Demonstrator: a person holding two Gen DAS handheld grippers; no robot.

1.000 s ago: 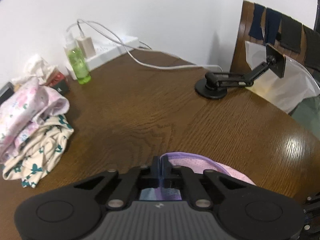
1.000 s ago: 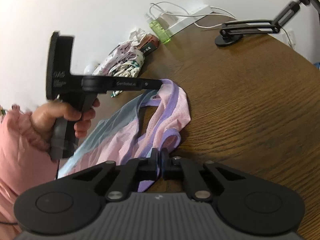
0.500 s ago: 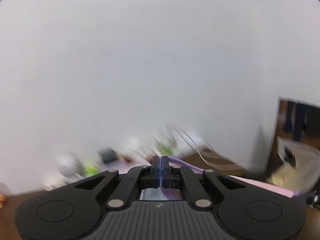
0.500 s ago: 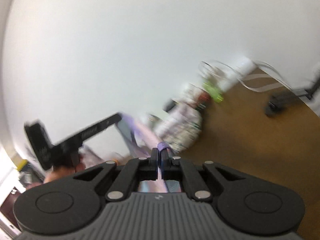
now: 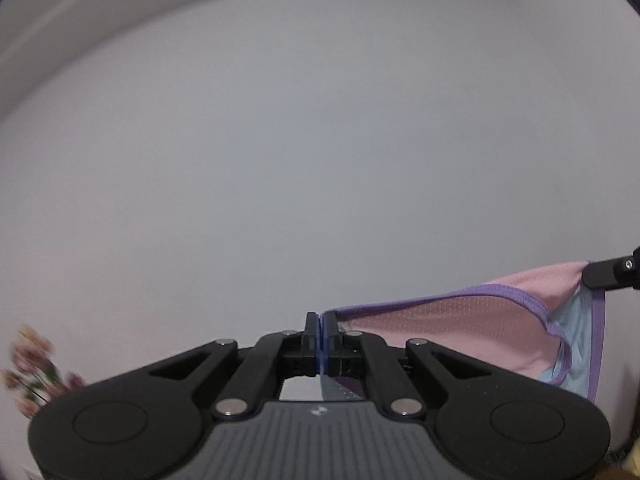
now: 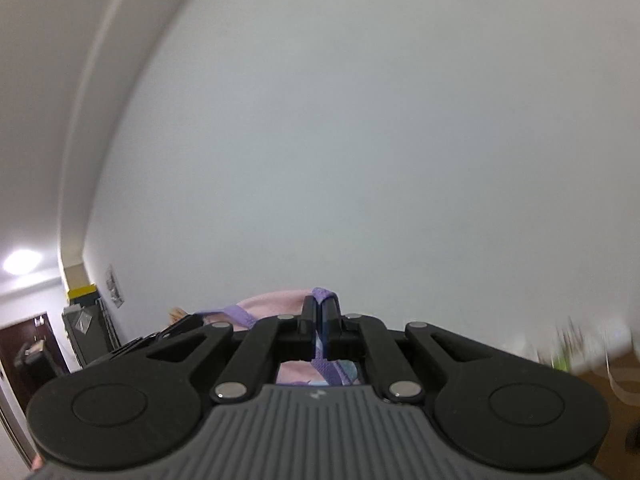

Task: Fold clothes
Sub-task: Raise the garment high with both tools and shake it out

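A pink mesh top (image 5: 472,328) with purple trim and a light blue panel hangs stretched in the air between both grippers. My left gripper (image 5: 319,326) is shut on its purple edge. The cloth runs right to the other gripper's black fingers (image 5: 608,274) at the frame's edge. In the right wrist view my right gripper (image 6: 319,312) is shut on a purple strap of the same pink top (image 6: 276,304); the left gripper's arm (image 6: 176,330) shows dark beyond it. Both point about level at a white wall.
A white wall fills both views. Blurred flowers (image 5: 32,372) sit low left in the left wrist view. The wooden table (image 6: 600,392) with a blurred green bottle (image 6: 560,356) shows low right; a dark door (image 6: 24,356) and cabinet (image 6: 86,332) stand left.
Both grippers have risen steeply from the table with the pink top held between them. The views swung from the tabletop up to the wall, and the top now hangs spread.
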